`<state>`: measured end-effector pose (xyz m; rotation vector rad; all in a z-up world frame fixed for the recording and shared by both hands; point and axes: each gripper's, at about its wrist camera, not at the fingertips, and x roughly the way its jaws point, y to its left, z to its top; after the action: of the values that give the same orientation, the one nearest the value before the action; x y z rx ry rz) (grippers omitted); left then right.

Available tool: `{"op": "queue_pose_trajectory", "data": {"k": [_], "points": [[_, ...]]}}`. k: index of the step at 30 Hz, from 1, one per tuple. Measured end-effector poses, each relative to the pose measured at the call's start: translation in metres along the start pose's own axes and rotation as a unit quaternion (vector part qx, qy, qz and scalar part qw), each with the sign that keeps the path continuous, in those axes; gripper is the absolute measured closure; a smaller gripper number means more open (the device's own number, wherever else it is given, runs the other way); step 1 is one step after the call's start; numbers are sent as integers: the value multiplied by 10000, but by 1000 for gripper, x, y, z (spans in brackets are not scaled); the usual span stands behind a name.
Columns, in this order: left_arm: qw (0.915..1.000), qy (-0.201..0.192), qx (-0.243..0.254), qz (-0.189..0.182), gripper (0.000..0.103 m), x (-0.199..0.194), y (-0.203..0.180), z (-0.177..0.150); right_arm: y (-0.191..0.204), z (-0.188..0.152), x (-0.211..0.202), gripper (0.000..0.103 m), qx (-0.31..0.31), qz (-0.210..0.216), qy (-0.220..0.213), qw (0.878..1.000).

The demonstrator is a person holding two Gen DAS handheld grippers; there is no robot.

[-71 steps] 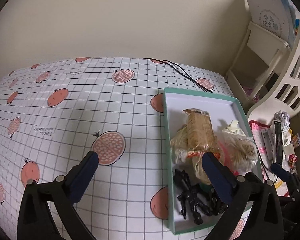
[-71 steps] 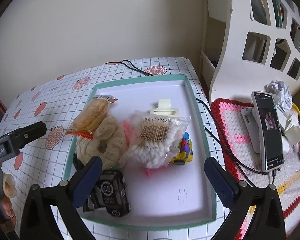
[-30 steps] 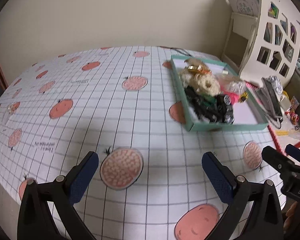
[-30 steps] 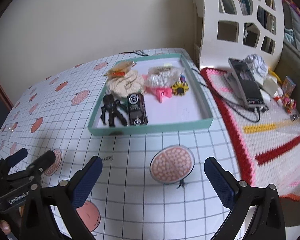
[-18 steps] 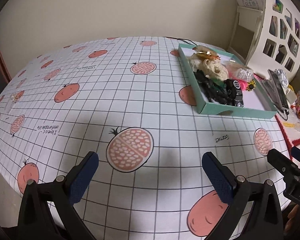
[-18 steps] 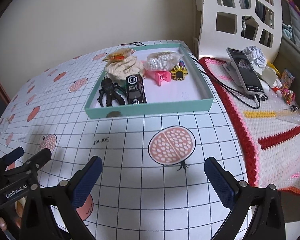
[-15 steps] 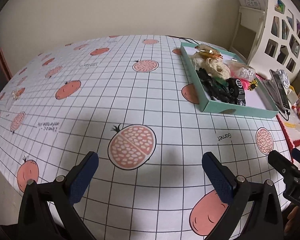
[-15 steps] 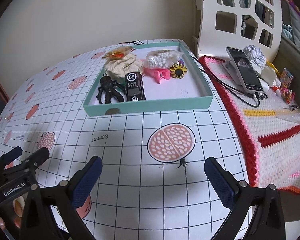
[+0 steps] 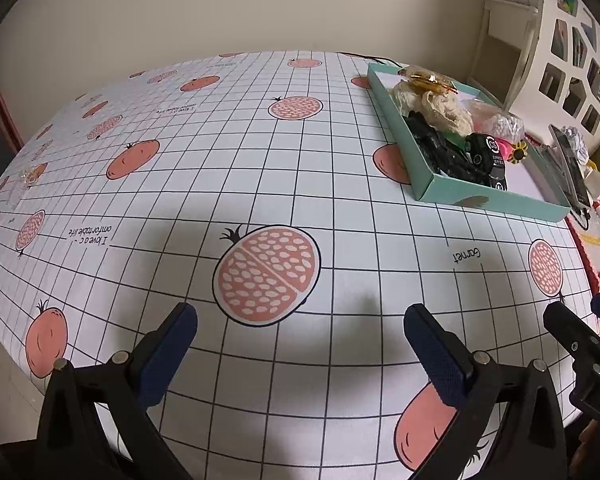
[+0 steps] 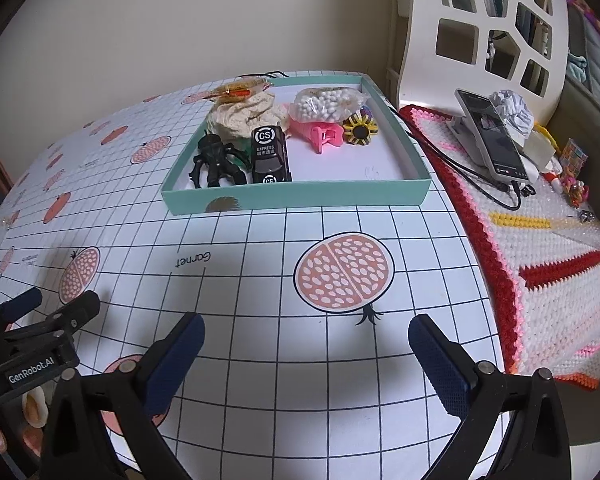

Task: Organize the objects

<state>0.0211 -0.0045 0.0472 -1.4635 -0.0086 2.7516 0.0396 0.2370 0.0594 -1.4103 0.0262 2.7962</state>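
Tray [image 10: 296, 200] well beyond empty right hand-held gripper [image 10: 306, 340].

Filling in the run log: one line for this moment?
left claw open, empty | right claw open, empty | toys in teal tray

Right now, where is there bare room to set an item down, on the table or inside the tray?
The tablecloth left of the teal tray is bare, as is the strip between the tray and both open grippers. Inside, only the right front corner is free. The tray's left and back are crowded: toy car, black figure, bags, pink clip.
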Motion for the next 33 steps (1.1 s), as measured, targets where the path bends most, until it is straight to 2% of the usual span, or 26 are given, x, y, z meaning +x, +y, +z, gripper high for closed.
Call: {"op": "queue_pose_trajectory", "data": {"k": [17, 33], "points": [[9999, 105, -17, 131, 0, 12, 4, -4, -11, -1, 18, 0, 204, -126, 249, 9994], [9997, 48, -69, 249, 0, 10, 7, -4, -15, 0, 17, 0, 300, -101, 261, 9992]]}}
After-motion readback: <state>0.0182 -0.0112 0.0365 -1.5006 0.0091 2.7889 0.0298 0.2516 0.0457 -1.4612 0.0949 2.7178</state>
